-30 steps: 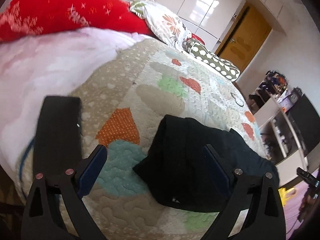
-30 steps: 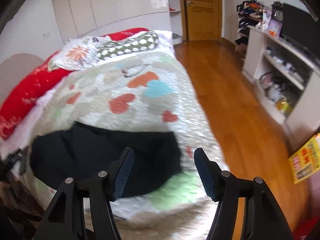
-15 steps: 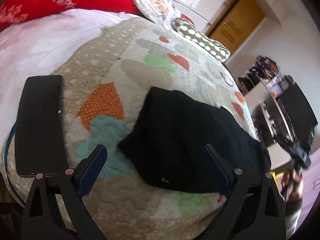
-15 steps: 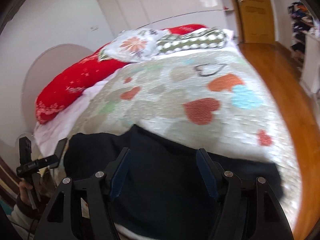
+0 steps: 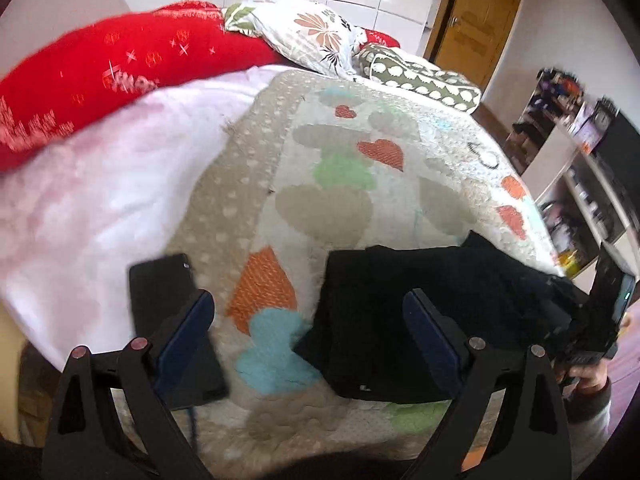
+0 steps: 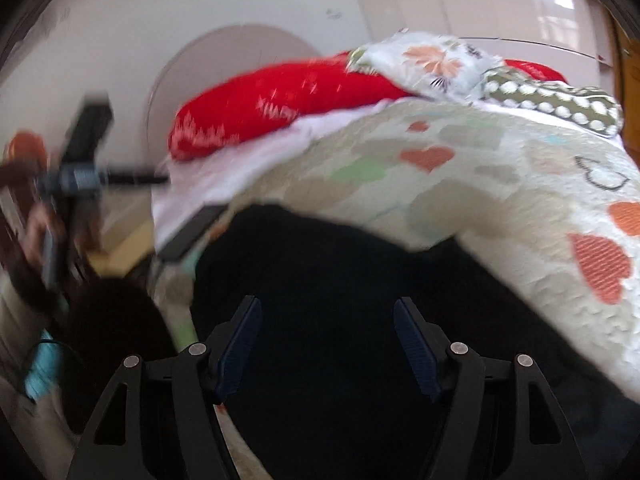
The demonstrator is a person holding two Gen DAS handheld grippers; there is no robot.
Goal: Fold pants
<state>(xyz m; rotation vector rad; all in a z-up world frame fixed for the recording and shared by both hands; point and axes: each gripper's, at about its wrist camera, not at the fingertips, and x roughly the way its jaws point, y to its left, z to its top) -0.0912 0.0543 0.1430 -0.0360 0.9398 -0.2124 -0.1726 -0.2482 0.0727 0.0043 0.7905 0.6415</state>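
Observation:
Black pants [image 5: 420, 312] lie folded in a flat block on the heart-patterned quilt [image 5: 360, 184] near the bed's front edge. My left gripper [image 5: 308, 320] is open and empty, hovering over the quilt, its right finger above the pants' left part. My right gripper [image 6: 328, 332] is open and empty, low over the pants [image 6: 340, 280], which fill the lower half of its blurred view. The right gripper [image 5: 600, 320] also shows at the pants' far right end in the left wrist view.
A black phone [image 5: 168, 312] lies on the quilt left of the pants. A red bolster [image 5: 120, 64], a floral pillow [image 5: 312, 36] and a spotted pillow [image 5: 420, 76] lie at the bed's head. A door [image 5: 476, 16] and shelves [image 5: 580, 184] stand on the right.
The left gripper has tilted up and drawn back, so the bed's head shows more. The right gripper has swung left and dropped closer over the pants. The pants have not moved.

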